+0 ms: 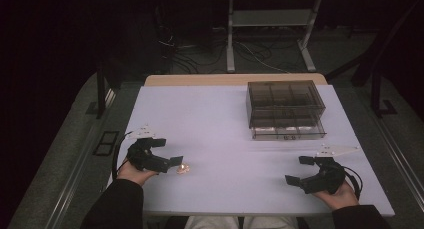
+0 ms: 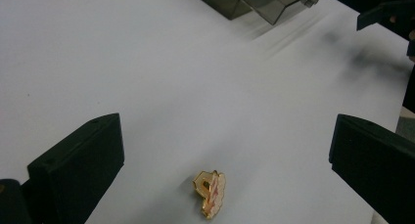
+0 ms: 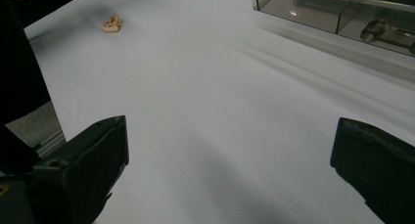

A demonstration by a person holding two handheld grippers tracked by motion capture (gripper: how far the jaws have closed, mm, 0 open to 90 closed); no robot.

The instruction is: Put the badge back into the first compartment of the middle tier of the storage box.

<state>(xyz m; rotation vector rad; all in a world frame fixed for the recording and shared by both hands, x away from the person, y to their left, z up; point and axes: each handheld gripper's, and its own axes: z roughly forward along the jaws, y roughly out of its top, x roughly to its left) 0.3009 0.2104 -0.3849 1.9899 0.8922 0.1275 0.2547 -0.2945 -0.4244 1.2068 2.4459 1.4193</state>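
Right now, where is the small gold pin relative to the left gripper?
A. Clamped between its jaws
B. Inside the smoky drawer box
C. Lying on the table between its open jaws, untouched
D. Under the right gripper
C: the small gold pin lies on the white table between the left gripper's wide-open jaws, touching neither.

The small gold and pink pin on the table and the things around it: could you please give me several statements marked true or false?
1. The gold and pink pin lies on the white table between the open jaws of the left gripper. True.
2. The right gripper grips the pin. False: its jaws are open with nothing between them.
3. The smoky clear drawer box stands at the far right of the table. True.
4. The pin lies inside the box. False: it lies on the bare table near the left gripper.
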